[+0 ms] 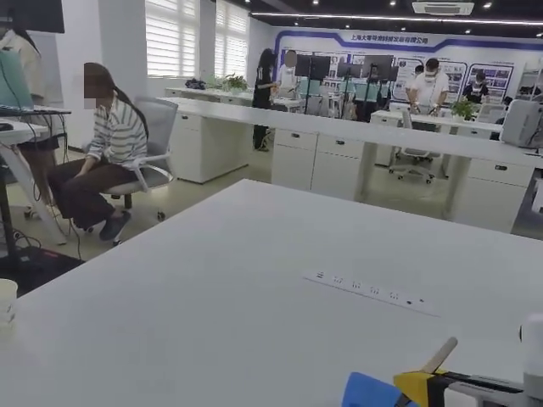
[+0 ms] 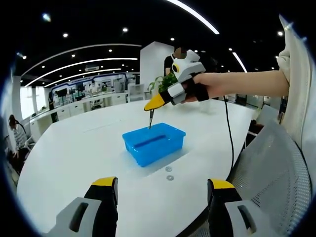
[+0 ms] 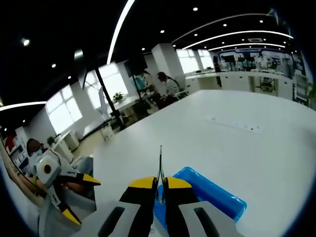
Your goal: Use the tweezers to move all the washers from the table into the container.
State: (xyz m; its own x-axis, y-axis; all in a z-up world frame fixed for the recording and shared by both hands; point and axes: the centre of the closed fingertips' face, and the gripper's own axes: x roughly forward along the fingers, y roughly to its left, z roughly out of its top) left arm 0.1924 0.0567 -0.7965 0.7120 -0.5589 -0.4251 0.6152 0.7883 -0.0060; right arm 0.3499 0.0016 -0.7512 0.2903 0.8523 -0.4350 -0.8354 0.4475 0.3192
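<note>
Hanging upright, tips down over the container point(image 2: 154, 144), tweezers point(image 2: 150, 118) sit clamped in right tongs point(image 3: 160, 183); left tongs point(image 2: 163, 183) gape.

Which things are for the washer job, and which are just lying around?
For the job: tweezers, two washers on the table, blue container, right gripper holding the tweezers, left gripper open.
Just lying about: power strip, cup, potted plant.

Bright even light from ceiling strips point(image 3: 121, 29) and windows point(image 1: 170, 38); fisheye-warped edges, soft focus.
</note>
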